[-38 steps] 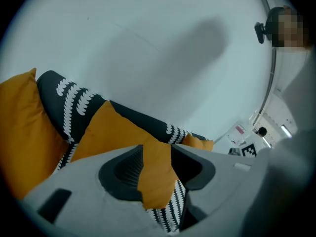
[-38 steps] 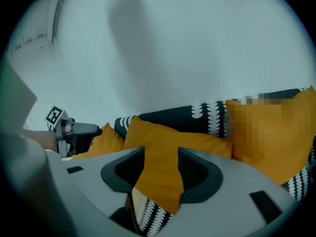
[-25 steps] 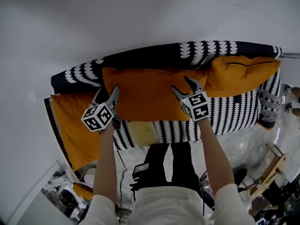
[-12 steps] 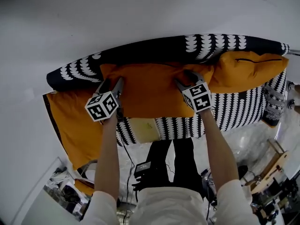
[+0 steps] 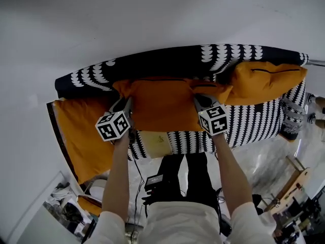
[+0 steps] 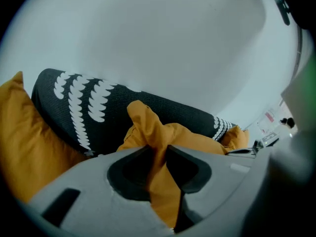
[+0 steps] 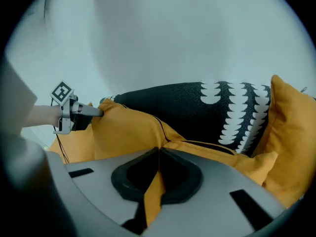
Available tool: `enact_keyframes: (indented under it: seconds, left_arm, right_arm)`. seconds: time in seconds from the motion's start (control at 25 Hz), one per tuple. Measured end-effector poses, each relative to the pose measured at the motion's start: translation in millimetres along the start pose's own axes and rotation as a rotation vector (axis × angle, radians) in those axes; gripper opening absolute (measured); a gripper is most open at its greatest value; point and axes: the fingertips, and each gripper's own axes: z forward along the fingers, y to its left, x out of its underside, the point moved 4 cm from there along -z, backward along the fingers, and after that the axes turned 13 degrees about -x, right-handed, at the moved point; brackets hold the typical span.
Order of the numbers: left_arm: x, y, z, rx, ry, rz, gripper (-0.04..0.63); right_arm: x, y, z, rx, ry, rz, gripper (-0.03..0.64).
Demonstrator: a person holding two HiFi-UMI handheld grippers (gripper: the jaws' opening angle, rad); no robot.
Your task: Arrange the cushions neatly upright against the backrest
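My left gripper has just closed and pinches a fold of the middle orange cushion at its left end. My right gripper has just closed too and clamps the cloth at its right end. The cushion sits against the black-and-white backrest, between the left orange cushion and the right orange cushion.
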Motion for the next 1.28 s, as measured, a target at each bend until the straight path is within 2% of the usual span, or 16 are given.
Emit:
enact_keyframes:
  seconds: [0.12,0.32,0.44,0.6,0.72,0.84,0.96,1.08,1.28]
  left_arm:
    - [13.6,7.9,-30.9,0.018,0.018,0.01,0.097]
    - [26.0,13.8,-76.6,0.026,0.01,-0.009,0.078]
    - [25.3,12.8,-98.1,0.021,-0.022,-0.028,0.075]
    - [14.1,19.5,-115.3,0.018,-0.084,-0.053,0.074]
    - [5.6,34.2,-115.6,0.003,-0.117,-0.079,0.075]
    - [2.3,49.6,-105.2,-0.022,-0.138,-0.063,0.075]
    - [8.9,62.8,-89.3,-0.033,-0.105,-0.054,0.075]
    - [16.7,75.9,-77.3,-0.062,-0.071,-0.052,0.109]
    - [13.6,89.6,-80.8,-0.107,-0.081,-0.071,0.169]
  right_arm:
    - [8.5,29.6,-21.0,-0.036,-0.008,0.005,0.014]
    - [12.9,70.3,-51.2,-0.021,-0.041,-0.028,0.012]
    - [10.0,85.5,-67.1,-0.012,-0.068,-0.038,0.011]
    - [-16.0,95.6,-75.1,-0.014,-0.105,-0.094,0.011]
    - [-40.5,99.7,-65.4,-0.034,-0.113,-0.161,0.012]
    - [-59.1,98.5,-46.3,-0.047,-0.096,-0.229,0.011]
    - [-63.2,93.6,-25.9,-0.045,-0.046,-0.253,0.012]
    - [-62.3,90.7,-10.6,-0.025,0.001,-0.276,0.012]
    - [-75.4,89.2,-8.0,0.058,-0.021,-0.287,0.023]
